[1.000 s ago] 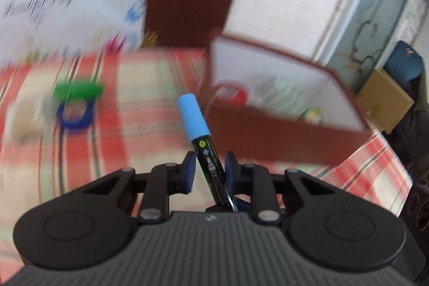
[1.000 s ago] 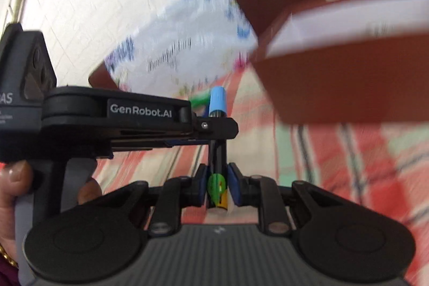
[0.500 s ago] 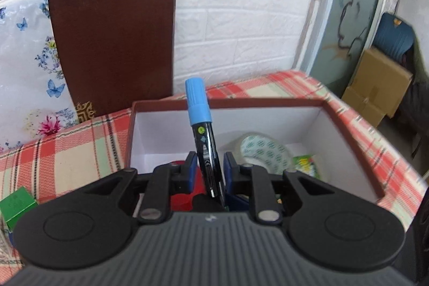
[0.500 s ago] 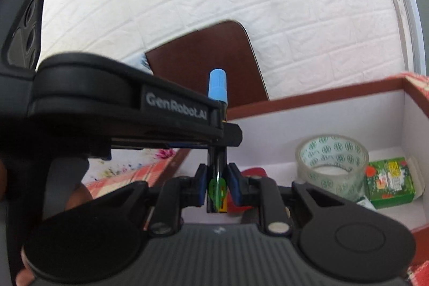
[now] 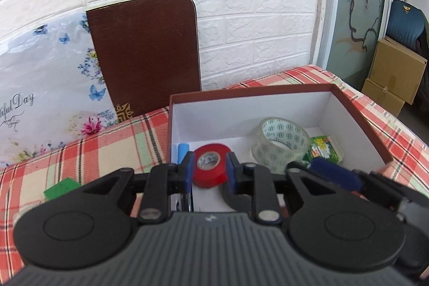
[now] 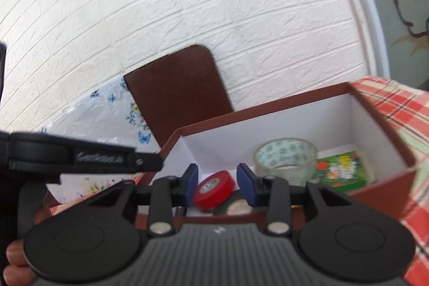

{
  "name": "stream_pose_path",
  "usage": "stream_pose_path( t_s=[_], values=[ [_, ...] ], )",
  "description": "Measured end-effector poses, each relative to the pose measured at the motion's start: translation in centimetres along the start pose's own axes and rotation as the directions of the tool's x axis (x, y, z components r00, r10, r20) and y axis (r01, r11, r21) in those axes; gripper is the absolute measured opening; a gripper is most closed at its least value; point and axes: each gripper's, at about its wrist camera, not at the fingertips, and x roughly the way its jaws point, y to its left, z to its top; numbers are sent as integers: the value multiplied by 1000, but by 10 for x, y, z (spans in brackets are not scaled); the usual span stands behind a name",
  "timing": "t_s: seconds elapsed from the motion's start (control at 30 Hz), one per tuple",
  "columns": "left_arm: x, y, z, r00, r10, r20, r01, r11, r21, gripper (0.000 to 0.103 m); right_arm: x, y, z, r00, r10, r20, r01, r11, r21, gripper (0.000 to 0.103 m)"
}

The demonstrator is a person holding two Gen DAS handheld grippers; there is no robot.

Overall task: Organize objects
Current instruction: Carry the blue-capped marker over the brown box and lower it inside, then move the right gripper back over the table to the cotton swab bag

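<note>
A brown box with a white inside (image 5: 356, 111) (image 6: 380, 130) stands on the checked cloth. In it lie a red tape roll (image 5: 210, 164) (image 6: 214, 188), a clear tape roll (image 5: 281, 141) (image 6: 285, 158), a green packet (image 5: 323, 149) (image 6: 343, 170), a black roll (image 6: 236, 205) and the blue-capped marker (image 5: 182, 149) along the left wall. My left gripper (image 5: 209, 170) is open and empty above the box's near side. My right gripper (image 6: 217, 184) is open and empty just beside it; its finger also shows in the left wrist view (image 5: 335, 173).
A brown board (image 5: 144, 55) and a flowered plastic bag (image 5: 45, 87) lean on the white brick wall behind the box. A green block (image 5: 61, 186) lies on the cloth to the left. Cardboard boxes (image 5: 394, 77) stand on the floor at right.
Both grippers have opened. The marker they held together has dropped into the box and lies by its left wall.
</note>
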Motion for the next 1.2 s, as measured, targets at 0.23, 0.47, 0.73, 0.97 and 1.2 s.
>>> stream_pose_path(
  t_s=[0.23,0.47,0.73,0.97,1.2],
  values=[
    [-32,-4,-32,999,46,-3,-46,999,13,32,-47,-4,-16,999,-39,9,39,999,-18,35],
    [-50,2,-61,995,98,-26,-98,995,-4,49,-70,-1,-30,998,-53,-15,53,998,-15,42],
    [-66,9,-89,986,162,-46,-163,986,-19,58,-81,9,-36,999,-21,-37,21,1000,8,48],
    [-76,15,-107,981,188,-57,-190,981,-32,59,-92,25,-46,998,12,-64,-12,1000,-14,48],
    [-82,24,-116,979,199,-50,-201,979,-40,60,-102,37,-50,997,18,-75,-21,999,-39,48]
  ],
)
